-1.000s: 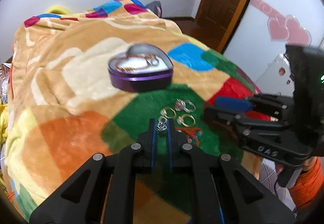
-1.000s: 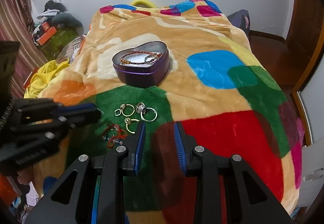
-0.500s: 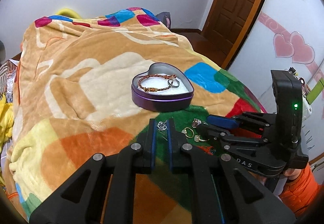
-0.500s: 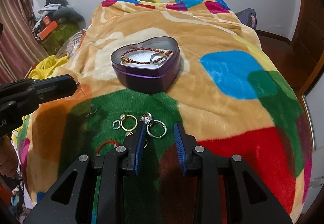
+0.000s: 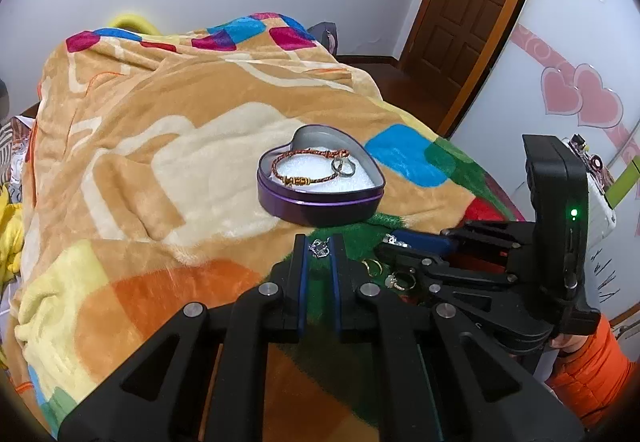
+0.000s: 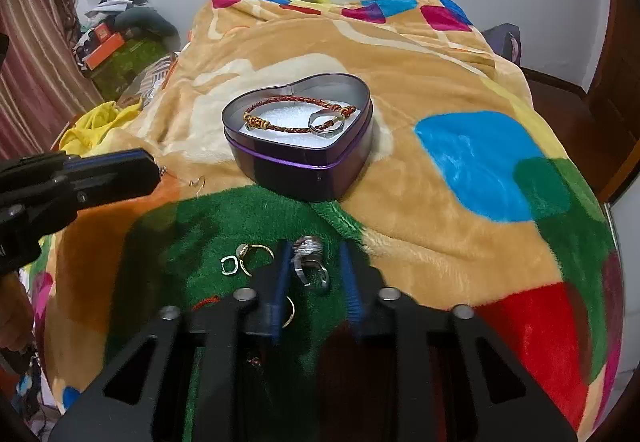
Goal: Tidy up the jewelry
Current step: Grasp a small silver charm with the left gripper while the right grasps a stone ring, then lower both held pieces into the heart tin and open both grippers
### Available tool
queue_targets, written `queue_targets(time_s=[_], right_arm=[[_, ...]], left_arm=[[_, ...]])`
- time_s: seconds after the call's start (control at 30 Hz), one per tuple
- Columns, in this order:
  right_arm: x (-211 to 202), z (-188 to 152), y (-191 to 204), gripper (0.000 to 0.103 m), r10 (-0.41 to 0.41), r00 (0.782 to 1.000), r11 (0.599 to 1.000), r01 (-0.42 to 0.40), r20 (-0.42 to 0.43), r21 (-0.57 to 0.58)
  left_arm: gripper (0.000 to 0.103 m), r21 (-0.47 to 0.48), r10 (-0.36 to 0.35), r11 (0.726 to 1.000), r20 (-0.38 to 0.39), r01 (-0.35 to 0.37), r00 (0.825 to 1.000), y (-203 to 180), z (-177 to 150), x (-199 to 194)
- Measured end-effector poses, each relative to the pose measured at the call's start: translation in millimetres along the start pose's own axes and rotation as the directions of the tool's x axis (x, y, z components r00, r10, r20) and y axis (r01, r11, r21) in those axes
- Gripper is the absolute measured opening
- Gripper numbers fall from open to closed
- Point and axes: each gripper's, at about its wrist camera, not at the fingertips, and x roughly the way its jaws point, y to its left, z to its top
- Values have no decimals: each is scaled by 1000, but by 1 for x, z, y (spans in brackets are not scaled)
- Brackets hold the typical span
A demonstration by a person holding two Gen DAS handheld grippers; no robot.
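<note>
Left wrist view: the left gripper (image 5: 319, 251), jaws clenched on a silver earring (image 5: 319, 247), has risen toward the heart tin (image 5: 320, 198) on the bed (image 5: 160, 146). The right gripper (image 6: 314, 266), jaws released, now straddles a silver ring (image 6: 310, 262); both placements look imminent.

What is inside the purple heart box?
Inside the heart box, a red braided bracelet and silver ring lie on white padding. Anything beneath the padding is hidden.

Even, bright indoor light; soft shadows on the blanket (image 6: 440, 182); strong fisheye bending, dark vignetted corners; nearest parts blurred.
</note>
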Motion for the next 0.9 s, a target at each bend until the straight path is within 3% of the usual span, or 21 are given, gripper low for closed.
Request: queue_targets(time_s=[0.37, 0.9], right_arm=[[-32, 13, 4, 14, -17, 995, 1000, 17, 103, -2], [-62, 54, 13, 14, -2, 964, 1000, 6, 266, -15]], left_arm=[[9, 11, 17, 1000, 58, -18, 998, -4, 21, -13], [9, 17, 5, 1000, 165, -8, 986, -5, 62, -26]])
